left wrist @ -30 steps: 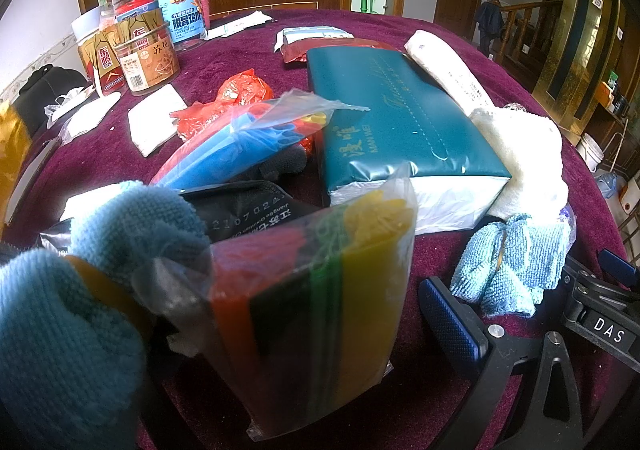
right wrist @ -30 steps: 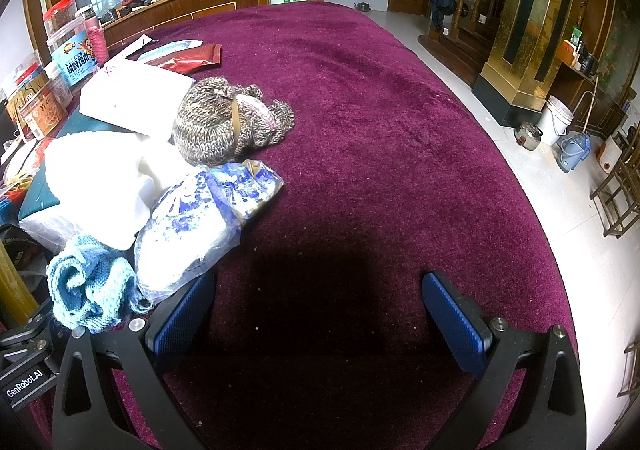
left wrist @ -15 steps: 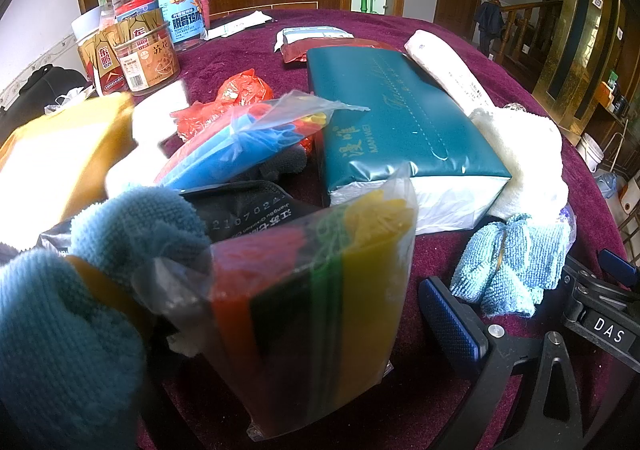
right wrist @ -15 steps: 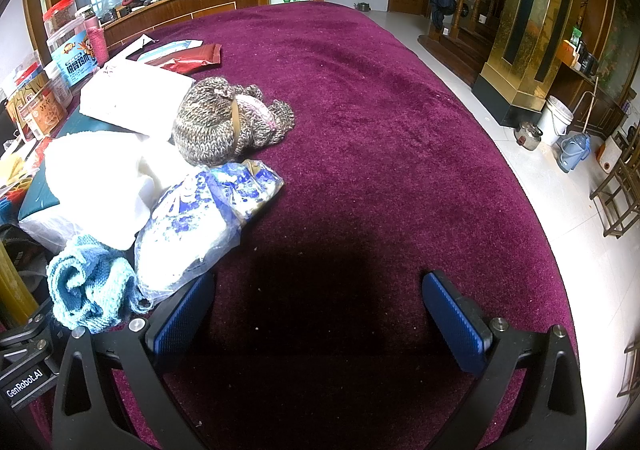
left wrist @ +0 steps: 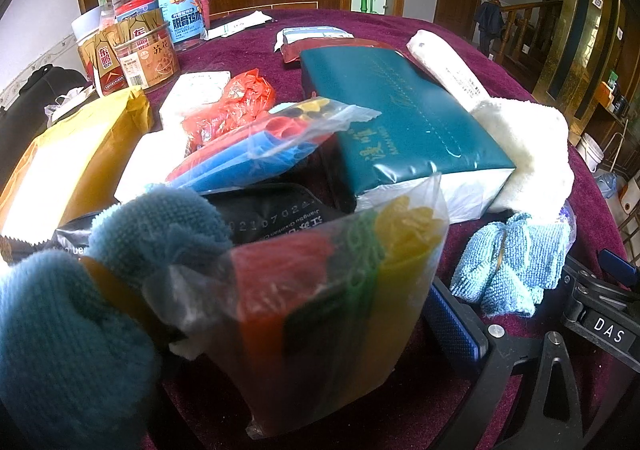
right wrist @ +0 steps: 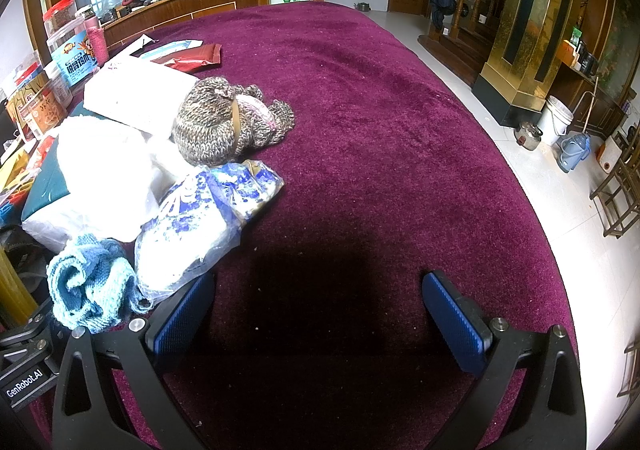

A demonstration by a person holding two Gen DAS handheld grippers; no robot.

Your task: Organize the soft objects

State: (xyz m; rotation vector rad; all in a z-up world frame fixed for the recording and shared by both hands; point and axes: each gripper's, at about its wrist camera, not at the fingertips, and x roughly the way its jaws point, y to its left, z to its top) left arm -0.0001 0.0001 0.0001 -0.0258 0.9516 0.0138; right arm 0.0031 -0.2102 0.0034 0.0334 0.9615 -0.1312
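Along my left gripper (left wrist: 320, 334) I see only the right finger's blue pad (left wrist: 454, 324); the other finger is hidden behind a dark teal cloth (left wrist: 68, 334) and a clear bag of coloured sponges (left wrist: 332, 298) that fill the space between, so I cannot tell whether I am clamped on anything. Beyond them on the purple tablecloth (left wrist: 248, 49) lie a bag of blue pieces (left wrist: 256, 153), a green tissue pack (left wrist: 400, 121), a white fluffy towel (left wrist: 532, 145) and a light blue knit cloth (left wrist: 512, 262) just right of the pad. A yellow packet (left wrist: 72, 161) sits at left. Along my right gripper (right wrist: 318, 314) both fingers stand wide apart over bare cloth, holding nothing. By the left finger lie the light blue knit cloth (right wrist: 90, 290) and a blue-and-white plastic bag (right wrist: 204, 217), with a brown knit hat (right wrist: 224, 121) farther off
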